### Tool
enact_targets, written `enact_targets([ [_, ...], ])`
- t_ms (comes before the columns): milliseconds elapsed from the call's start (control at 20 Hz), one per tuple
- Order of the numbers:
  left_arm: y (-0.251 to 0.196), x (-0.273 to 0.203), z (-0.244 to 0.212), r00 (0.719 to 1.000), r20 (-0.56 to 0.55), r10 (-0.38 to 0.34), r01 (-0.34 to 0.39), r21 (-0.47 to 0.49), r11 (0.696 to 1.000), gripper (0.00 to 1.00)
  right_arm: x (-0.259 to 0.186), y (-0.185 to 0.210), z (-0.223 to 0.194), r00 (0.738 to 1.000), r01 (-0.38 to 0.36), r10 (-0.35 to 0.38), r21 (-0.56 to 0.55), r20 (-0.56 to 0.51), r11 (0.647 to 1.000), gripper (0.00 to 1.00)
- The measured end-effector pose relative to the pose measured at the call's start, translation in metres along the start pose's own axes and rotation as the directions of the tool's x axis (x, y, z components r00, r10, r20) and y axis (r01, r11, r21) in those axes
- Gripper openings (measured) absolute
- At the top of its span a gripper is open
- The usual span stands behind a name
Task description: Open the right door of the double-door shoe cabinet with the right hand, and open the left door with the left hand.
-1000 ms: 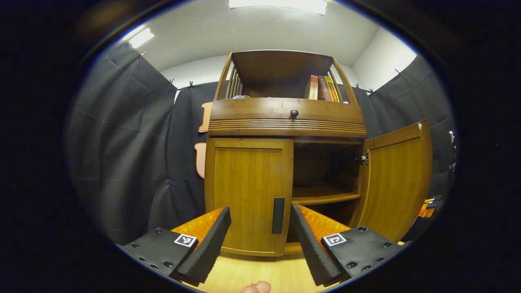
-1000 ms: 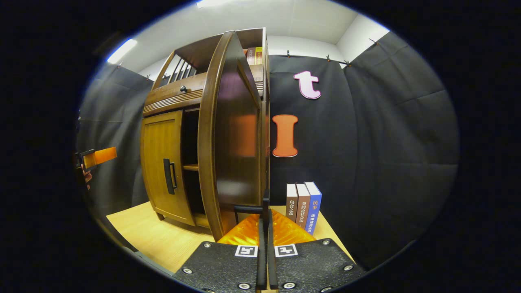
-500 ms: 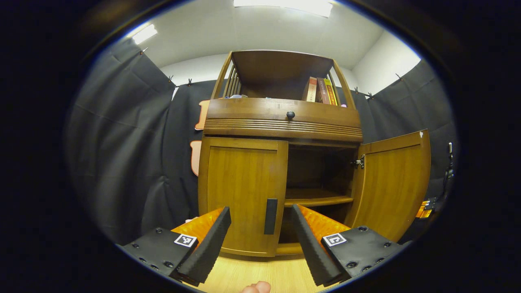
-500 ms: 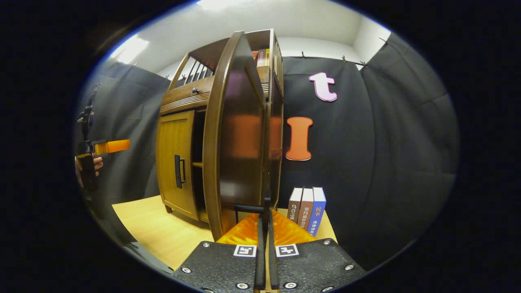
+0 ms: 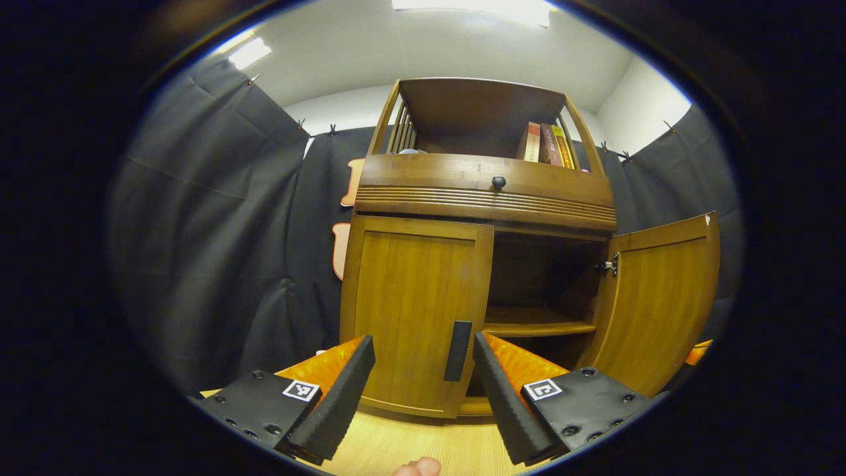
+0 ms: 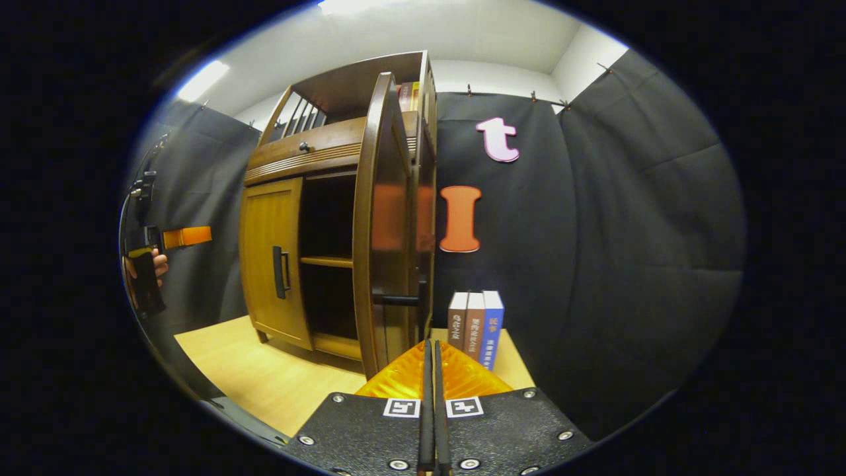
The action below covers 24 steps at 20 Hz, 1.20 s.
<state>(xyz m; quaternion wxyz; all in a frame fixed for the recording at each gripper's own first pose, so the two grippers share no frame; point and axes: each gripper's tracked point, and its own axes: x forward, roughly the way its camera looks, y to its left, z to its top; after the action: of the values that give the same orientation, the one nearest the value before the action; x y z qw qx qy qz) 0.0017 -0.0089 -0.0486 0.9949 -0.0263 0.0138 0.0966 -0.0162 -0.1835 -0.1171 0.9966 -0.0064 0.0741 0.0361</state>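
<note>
The wooden shoe cabinet point(image 5: 486, 198) stands ahead in the left gripper view. Its left door point(image 5: 413, 311) is closed, with a black handle point(image 5: 458, 342) on its inner edge. The right door point(image 5: 661, 307) stands swung wide open and bares the inner shelf point(image 5: 535, 327). My left gripper point(image 5: 422, 342) is open a short way in front of the left door, the handle showing between its fingers. In the right gripper view the right door point(image 6: 383, 225) is seen edge-on with its handle point(image 6: 396, 299). My right gripper point(image 6: 431, 350) is shut on nothing, just below and short of that handle.
Three books point(image 6: 476, 327) stand on the light wooden table point(image 6: 264, 377) right of the cabinet. More books point(image 5: 545, 142) sit on the cabinet's top shelf above a drawer knob point(image 5: 498, 182). The left gripper point(image 6: 182, 236) and the hand point(image 6: 155, 264) holding it show far left.
The right door has swung further open. My right gripper has drawn back, so the door handle now stands clear of its fingertips. The left gripper has shifted slightly sideways and stays open.
</note>
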Motion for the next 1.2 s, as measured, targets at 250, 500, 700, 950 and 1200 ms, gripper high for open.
enact_targets([
  [250, 0.001, 0.005, 0.001, 1.000, -0.002, -0.009, 0.009, 0.001, 1.000, 0.97, -0.039, 0.017, 0.020, 0.999, 0.048, -0.048, 0.059, -0.002, 0.997, 0.00],
  [500, 0.000, 0.012, 0.002, 0.999, -0.012, -0.031, 0.031, 0.002, 1.000, 0.95, -0.042, 0.082, 0.043, 0.998, -0.045, 0.042, 0.089, 0.039, 0.995, 0.00],
  [700, 0.001, 0.018, 0.004, 0.999, -0.007, -0.052, 0.052, 0.022, 0.998, 0.95, -0.028, 0.111, 0.056, 0.996, -0.058, 0.054, 0.046, 0.072, 0.997, 0.01],
  [950, 0.003, 0.026, 0.006, 0.997, 0.014, -0.082, 0.081, 0.060, 0.995, 0.96, -0.011, 0.127, 0.051, 0.997, -0.045, 0.041, 0.056, 0.067, 0.997, 0.12],
  [1200, -0.002, 0.041, 0.001, 0.993, 0.006, -0.121, 0.120, 0.045, 0.992, 0.99, -0.003, 0.128, 0.042, 0.999, -0.005, 0.001, 0.071, 0.052, 0.997, 0.64],
])
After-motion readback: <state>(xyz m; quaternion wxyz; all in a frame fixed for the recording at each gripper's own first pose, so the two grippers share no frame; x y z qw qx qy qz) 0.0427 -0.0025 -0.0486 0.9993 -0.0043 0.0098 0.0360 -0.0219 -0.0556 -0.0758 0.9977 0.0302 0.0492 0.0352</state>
